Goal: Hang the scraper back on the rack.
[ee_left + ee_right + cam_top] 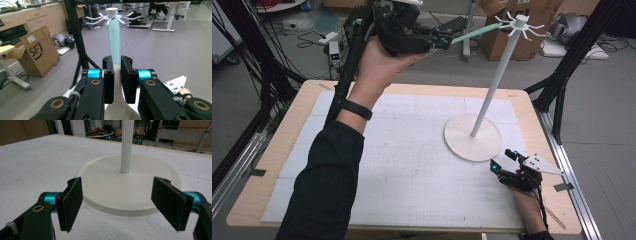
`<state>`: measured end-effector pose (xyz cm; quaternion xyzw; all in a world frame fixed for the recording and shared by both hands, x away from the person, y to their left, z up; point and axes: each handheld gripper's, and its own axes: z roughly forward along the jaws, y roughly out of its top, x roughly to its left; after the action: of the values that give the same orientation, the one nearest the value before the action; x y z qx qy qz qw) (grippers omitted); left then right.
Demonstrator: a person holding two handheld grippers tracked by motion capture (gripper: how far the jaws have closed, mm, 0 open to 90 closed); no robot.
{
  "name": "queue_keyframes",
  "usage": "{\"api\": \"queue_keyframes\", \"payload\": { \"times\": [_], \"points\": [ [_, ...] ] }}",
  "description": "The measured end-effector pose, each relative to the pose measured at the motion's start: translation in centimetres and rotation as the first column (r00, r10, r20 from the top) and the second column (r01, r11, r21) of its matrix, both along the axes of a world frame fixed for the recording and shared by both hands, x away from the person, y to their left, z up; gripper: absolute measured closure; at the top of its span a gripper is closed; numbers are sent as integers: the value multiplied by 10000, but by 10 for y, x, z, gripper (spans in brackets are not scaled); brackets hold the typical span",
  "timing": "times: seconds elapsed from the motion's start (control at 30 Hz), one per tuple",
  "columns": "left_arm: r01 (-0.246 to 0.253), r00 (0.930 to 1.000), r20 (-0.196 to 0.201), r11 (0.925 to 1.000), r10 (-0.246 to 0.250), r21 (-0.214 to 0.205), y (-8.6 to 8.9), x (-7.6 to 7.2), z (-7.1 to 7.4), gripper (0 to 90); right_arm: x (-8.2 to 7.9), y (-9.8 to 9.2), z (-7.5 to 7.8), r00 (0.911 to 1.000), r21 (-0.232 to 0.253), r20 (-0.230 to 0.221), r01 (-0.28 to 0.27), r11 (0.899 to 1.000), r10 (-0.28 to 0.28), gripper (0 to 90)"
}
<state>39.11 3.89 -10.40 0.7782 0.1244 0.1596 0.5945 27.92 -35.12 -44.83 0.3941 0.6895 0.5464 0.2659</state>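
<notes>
My left gripper [443,42] is raised high over the table's far edge, shut on a long mint-green utensil [474,33]. The utensil's tip, with a hole in it, reaches the ring of white hooks [520,22] at the top of a tall white stand [492,85]. In the left gripper view the jaws [117,60] clamp the green handle [114,37], and its holed tip lies right at the hooks [112,16]. My right gripper [503,160] rests low by the stand's round base [473,137], open. In the right gripper view the wide-apart gripper [118,185] faces the base [105,180] and pole [127,145].
A white gridded mat [402,165] covers the wooden table [272,165]. Black frame posts [562,75] stand at the right, and more posts and cables at the left. A cardboard box [37,53] and a white power strip sit on the floor beyond the table.
</notes>
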Motion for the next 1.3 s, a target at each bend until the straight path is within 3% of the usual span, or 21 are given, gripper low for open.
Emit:
{"api": "queue_keyframes", "payload": {
  "times": [0.3,0.93,1.3],
  "points": [
    [-215,9998,-25,9998,215,30,2,8,-3,821,0,0,0,10000,-31,51,-4,10000,5,249],
    [74,10000,24,9998,-75,169,-6,7,-10,819,0,0,0,10000,-56,62,-21,10000,21,249],
    [328,9994,99,9984,-333,460,-13,8,-18,818,0,0,0,10000,-46,36,-8,10000,8,249]
  ]
}}
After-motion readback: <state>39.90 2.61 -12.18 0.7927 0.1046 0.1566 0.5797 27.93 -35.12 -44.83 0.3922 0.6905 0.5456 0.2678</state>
